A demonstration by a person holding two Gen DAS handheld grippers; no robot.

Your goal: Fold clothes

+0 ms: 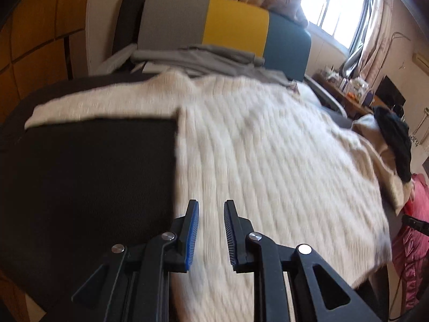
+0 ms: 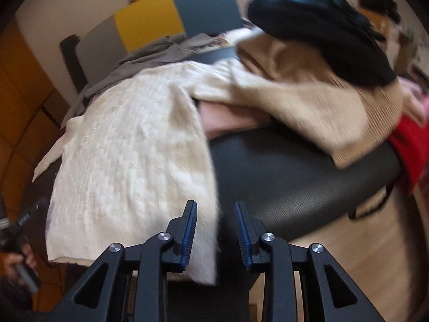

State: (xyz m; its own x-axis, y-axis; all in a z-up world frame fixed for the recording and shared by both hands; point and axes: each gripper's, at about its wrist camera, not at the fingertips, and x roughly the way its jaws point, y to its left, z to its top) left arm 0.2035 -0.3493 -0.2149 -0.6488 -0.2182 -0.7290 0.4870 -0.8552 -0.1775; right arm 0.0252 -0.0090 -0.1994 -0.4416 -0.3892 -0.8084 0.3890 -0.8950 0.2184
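- Cream cable-knit sweater (image 1: pixel 268 155) is spread flat over a dark desk (image 1: pixel 93 174), one sleeve laid out sideways toward the left edge of the left wrist view.
- Left tool (image 1: pixel 211 230) is held low over the sweater's near hem, its blue-padded fingers (image 1: pixel 192 230) parted by a narrow gap; nothing is gripped between them.
- Right tool (image 2: pixel 215 234) is seen above the sweater's other side edge (image 2: pixel 134 161), its fingers likewise apart and empty (the gap looks a little wider than on the left tool).
- In the right wrist view the sweater's right border hangs between the two fingers, with bare dark desk (image 2: pixel 295 182) beyond it.
- A beige knit garment (image 2: pixel 308 107) is heaped at the far right of the desk, and a black knit item (image 2: pixel 321 32) is piled on top of it.
- A grey garment (image 1: pixel 203 59) lies crumpled behind the sweater's collar, just before a chair back (image 1: pixel 236 29) panelled in grey, yellow and blue.
- Red and pink fabric (image 2: pixel 413 145) shows at the right margin (much blurred).
- A bright window (image 1: pixel 340 5) with curtains is seen at the upper right of the left wrist view.
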